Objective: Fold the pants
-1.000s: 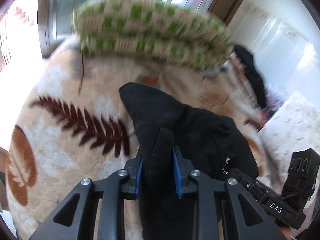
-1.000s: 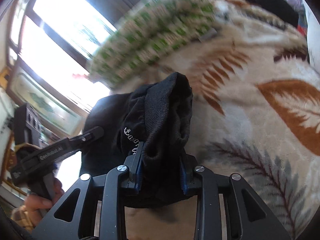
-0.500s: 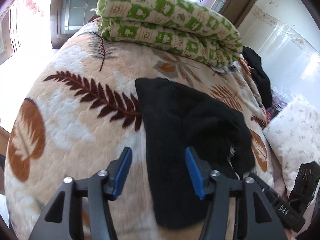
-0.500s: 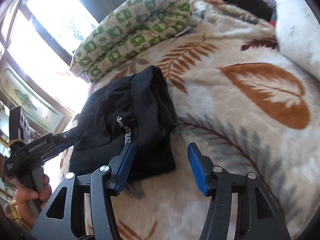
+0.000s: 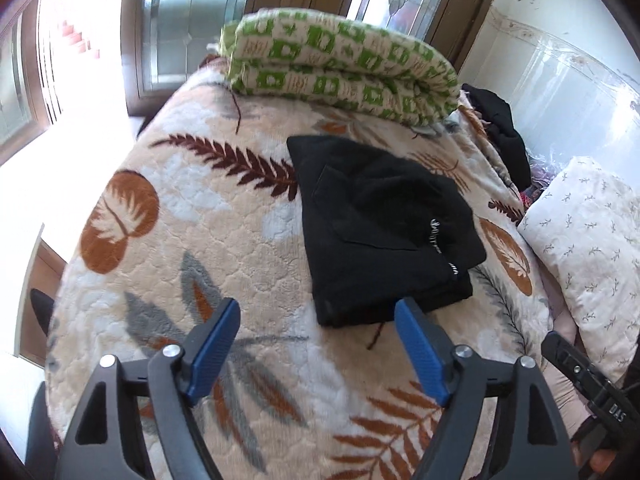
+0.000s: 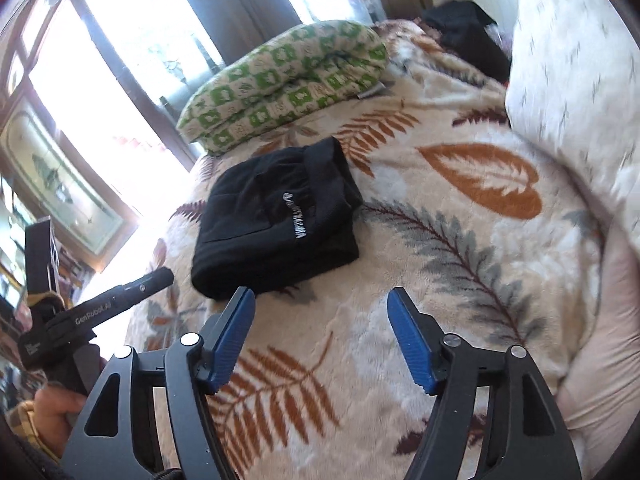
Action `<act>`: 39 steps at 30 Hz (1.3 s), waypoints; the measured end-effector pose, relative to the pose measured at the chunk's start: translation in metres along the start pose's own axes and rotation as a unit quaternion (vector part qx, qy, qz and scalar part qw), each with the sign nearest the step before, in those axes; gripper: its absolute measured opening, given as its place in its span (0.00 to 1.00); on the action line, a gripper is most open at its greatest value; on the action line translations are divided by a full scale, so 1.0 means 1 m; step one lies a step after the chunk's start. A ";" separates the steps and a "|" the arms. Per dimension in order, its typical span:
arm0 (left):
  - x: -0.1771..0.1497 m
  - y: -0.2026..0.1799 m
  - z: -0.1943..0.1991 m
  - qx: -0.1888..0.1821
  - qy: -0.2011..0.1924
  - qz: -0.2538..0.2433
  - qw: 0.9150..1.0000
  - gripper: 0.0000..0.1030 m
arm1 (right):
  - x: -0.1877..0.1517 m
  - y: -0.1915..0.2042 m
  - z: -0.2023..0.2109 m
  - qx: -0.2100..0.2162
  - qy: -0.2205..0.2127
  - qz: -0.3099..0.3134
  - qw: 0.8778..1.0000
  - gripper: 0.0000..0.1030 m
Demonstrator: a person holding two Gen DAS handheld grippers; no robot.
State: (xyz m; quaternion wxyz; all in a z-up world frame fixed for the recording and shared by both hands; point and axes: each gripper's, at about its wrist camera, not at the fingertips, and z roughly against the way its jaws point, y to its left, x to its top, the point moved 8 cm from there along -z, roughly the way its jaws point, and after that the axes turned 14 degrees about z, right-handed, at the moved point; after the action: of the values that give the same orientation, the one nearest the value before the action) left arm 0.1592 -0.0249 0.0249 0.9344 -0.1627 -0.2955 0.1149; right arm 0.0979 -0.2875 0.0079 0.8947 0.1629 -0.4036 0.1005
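Pants (image 5: 380,236) look folded into a neat bundle on the bed (image 5: 248,248), both grippers' fingers (image 5: 216,340) (image 6: 234,332) spread wide and empty, so probably just back off without snagging it.

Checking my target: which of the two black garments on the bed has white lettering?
The folded black pants mid-bed, just beyond the open left tool, show white lettering near one edge. The black clothes heap by the wall shows none.

Pants (image 5: 380,236) on blanket (image 5: 224,248); rolled quilt (image 5: 340,72) behind; pillow (image 5: 588,248) right.
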 end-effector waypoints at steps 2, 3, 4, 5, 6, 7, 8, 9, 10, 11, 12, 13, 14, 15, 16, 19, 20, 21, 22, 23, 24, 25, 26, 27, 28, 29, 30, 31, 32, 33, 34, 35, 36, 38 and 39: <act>0.001 -0.006 0.010 0.007 -0.013 -0.015 1.000 0.85 | 0.006 0.006 0.010 -0.007 -0.004 0.017 1.000 0.68; 0.002 -0.008 0.013 0.011 -0.019 -0.022 1.000 0.88 | 0.008 0.008 0.014 -0.008 -0.006 0.021 1.000 0.73; 0.003 -0.010 0.018 0.015 -0.026 -0.029 0.999 0.90 | 0.011 0.010 0.019 -0.011 -0.009 0.024 1.000 0.78; 0.004 -0.013 0.021 0.018 -0.032 -0.035 0.999 0.93 | 0.014 0.012 0.024 -0.013 -0.013 0.027 0.999 0.79; 0.004 -0.015 0.026 0.020 -0.037 -0.041 0.998 0.96 | 0.016 0.012 0.027 -0.014 -0.015 0.029 0.999 0.79; 0.005 -0.017 0.028 0.023 -0.040 -0.046 0.998 0.97 | 0.018 0.014 0.030 -0.016 -0.015 0.032 0.999 0.80; 0.005 -0.019 0.031 0.025 -0.043 -0.050 0.998 0.98 | 0.020 0.014 0.033 -0.019 -0.015 0.035 0.999 0.80; 0.005 -0.021 0.033 0.026 -0.044 -0.054 0.997 0.99 | 0.020 0.015 0.037 -0.025 -0.012 0.039 0.999 0.82; 0.004 -0.022 0.035 0.027 -0.045 -0.057 0.997 1.00 | 0.021 0.015 0.039 -0.030 -0.011 0.042 0.999 0.86; 0.003 -0.025 0.037 0.028 -0.044 -0.060 0.997 1.00 | 0.021 0.016 0.042 -0.035 -0.010 0.046 0.998 0.88; 0.002 -0.026 0.038 0.027 -0.040 -0.063 0.997 1.00 | 0.021 0.018 0.045 -0.037 -0.011 0.050 0.998 0.91; 0.001 -0.028 0.038 0.027 -0.035 -0.066 0.997 1.00 | 0.021 0.019 0.047 -0.037 -0.013 0.053 0.998 0.92; -0.001 -0.029 0.039 0.029 -0.031 -0.068 0.997 1.00 | 0.021 0.020 0.049 -0.038 -0.014 0.054 0.998 0.92; -0.003 -0.029 0.039 0.033 -0.029 -0.070 0.997 1.00 | 0.022 0.021 0.051 -0.039 -0.012 0.055 0.998 0.92; -0.004 -0.029 0.040 0.038 -0.028 -0.072 0.996 1.00 | 0.022 0.022 0.052 -0.039 -0.011 0.056 0.998 0.92; -0.006 -0.030 0.041 0.044 -0.020 -0.072 0.996 1.00 | 0.022 0.023 0.057 -0.044 -0.010 0.061 0.997 0.92; -0.007 -0.030 0.042 0.044 -0.018 -0.073 0.996 1.00 | 0.022 0.023 0.058 -0.045 -0.010 0.062 0.997 0.92; -0.007 -0.030 0.043 0.046 -0.019 -0.074 0.996 1.00 | 0.022 0.023 0.058 -0.044 -0.009 0.062 0.997 0.92; -0.007 -0.030 0.044 0.049 -0.021 -0.075 0.996 1.00 | 0.022 0.023 0.059 -0.044 -0.007 0.061 0.997 0.92; -0.007 -0.031 0.045 0.052 -0.022 -0.077 0.995 1.00 | 0.021 0.023 0.059 -0.044 -0.005 0.060 0.997 0.92; -0.007 -0.031 0.046 0.055 -0.024 -0.079 0.995 1.00 | 0.021 0.024 0.058 -0.044 -0.003 0.060 0.997 0.92; -0.007 -0.032 0.047 0.057 -0.026 -0.082 0.995 1.00 | 0.021 0.024 0.059 -0.045 -0.002 0.061 0.997 0.92; -0.007 -0.033 0.048 0.059 -0.028 -0.084 0.994 1.00 | 0.021 0.025 0.059 -0.046 0.001 0.063 0.997 0.92; -0.007 -0.034 0.049 0.061 -0.029 -0.086 0.994 1.00 | 0.022 0.026 0.059 -0.047 0.003 0.065 0.997 0.92; -0.007 -0.035 0.050 0.063 -0.030 -0.088 0.994 1.00 | 0.023 0.027 0.060 -0.047 0.004 0.067 0.997 0.92; -0.006 -0.036 0.050 0.064 -0.031 -0.090 0.993 1.00 | 0.024 0.028 0.061 -0.048 0.005 0.069 0.996 0.92; -0.006 -0.037 0.052 0.065 -0.032 -0.091 0.993 1.00 | 0.025 0.030 0.062 -0.049 0.006 0.072 0.996 0.93; -0.006 -0.038 0.053 0.064 -0.035 -0.092 0.993 1.00 | 0.025 0.031 0.063 -0.050 0.006 0.075 0.996 0.93; -0.006 -0.039 0.055 0.063 -0.037 -0.092 0.993 1.00 | 0.026 0.032 0.064 -0.051 0.008 0.078 0.996 0.93; -0.006 -0.039 0.056 0.062 -0.039 -0.092 0.993 1.00 | 0.026 0.033 0.065 -0.051 0.009 0.082 0.995 0.94; -0.006 -0.039 0.057 0.063 -0.040 -0.093 0.993 1.00 | 0.026 0.034 0.066 -0.052 0.010 0.084 0.995 0.94; -0.006 -0.039 0.059 0.065 -0.042 -0.093 0.993 1.00 | 0.027 0.034 0.067 -0.052 0.011 0.085 0.995 0.94; -0.006 -0.039 0.060 0.068 -0.044 -0.094 0.992 1.00 | 0.026 0.035 0.068 -0.052 0.011 0.084 0.995 0.94; -0.005 -0.039 0.063 0.071 -0.047 -0.094 0.992 1.00 | 0.026 0.036 0.070 -0.051 0.012 0.083 0.995 0.94; -0.005 -0.039 0.064 0.071 -0.047 -0.095 0.992 1.00 | 0.026 0.036 0.071 -0.051 0.012 0.083 0.995 0.94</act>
State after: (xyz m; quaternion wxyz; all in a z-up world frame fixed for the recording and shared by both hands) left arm 0.1220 -0.0473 0.0864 0.9354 -0.0618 -0.3440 0.0541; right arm 0.0552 -0.2791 0.0795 0.8954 0.0820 -0.4091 0.1554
